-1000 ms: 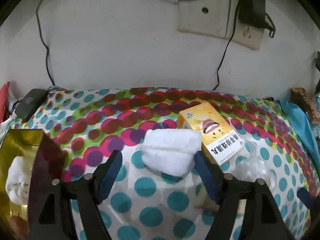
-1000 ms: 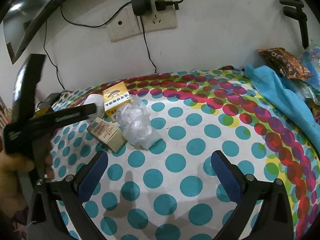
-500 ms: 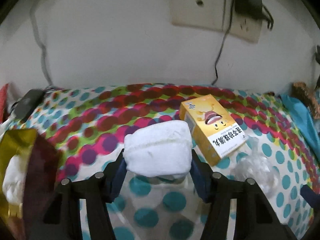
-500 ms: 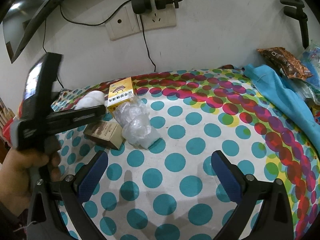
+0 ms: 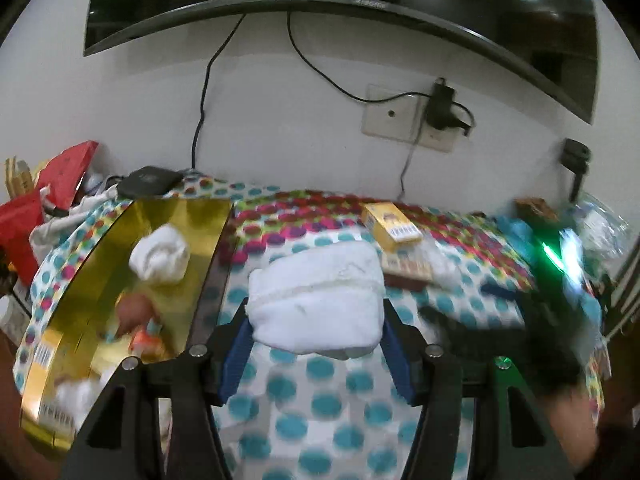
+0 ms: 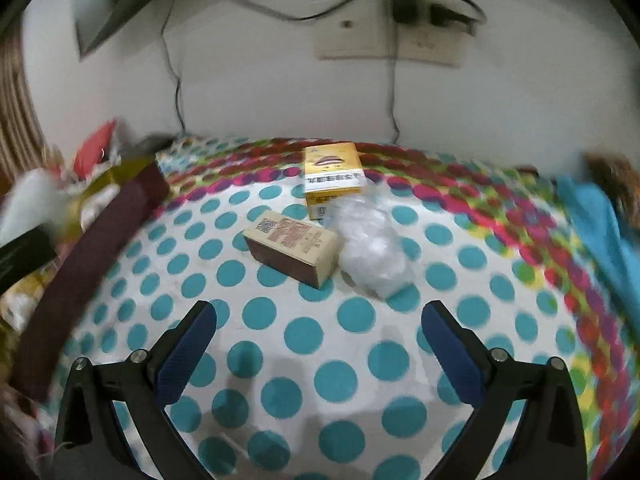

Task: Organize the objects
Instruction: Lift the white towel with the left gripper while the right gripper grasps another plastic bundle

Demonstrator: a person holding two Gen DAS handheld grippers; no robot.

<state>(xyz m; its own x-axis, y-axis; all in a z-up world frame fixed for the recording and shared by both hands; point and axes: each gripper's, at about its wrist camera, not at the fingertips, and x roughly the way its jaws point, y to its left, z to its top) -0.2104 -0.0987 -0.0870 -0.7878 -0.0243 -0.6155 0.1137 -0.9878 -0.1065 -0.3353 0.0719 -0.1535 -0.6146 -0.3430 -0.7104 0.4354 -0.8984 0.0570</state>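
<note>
My left gripper [image 5: 316, 344] is shut on a white folded cloth [image 5: 316, 300] and holds it above the dotted tablecloth, just right of a gold-lined box [image 5: 100, 304]. The box holds another white cloth [image 5: 160, 256] and several small items. My right gripper [image 6: 318, 348] is open and empty, low over the tablecloth. In front of it lie a beige carton [image 6: 292, 246], a clear plastic bag [image 6: 372, 240] and a yellow carton [image 6: 332, 178]. The yellow carton [image 5: 390, 226] also shows in the left wrist view.
The box's dark red wall [image 6: 92, 256] runs along the left of the right wrist view. A blue cloth [image 6: 600, 232] lies at the right. Red packets [image 5: 40, 204] and a black device [image 5: 150, 180] sit at the back left. Cables hang from a wall socket [image 5: 416, 120].
My left gripper closed on the white cloth, lifted it and carried it left toward the gold box. My right gripper moved forward and left, closer to the beige carton and the bag.
</note>
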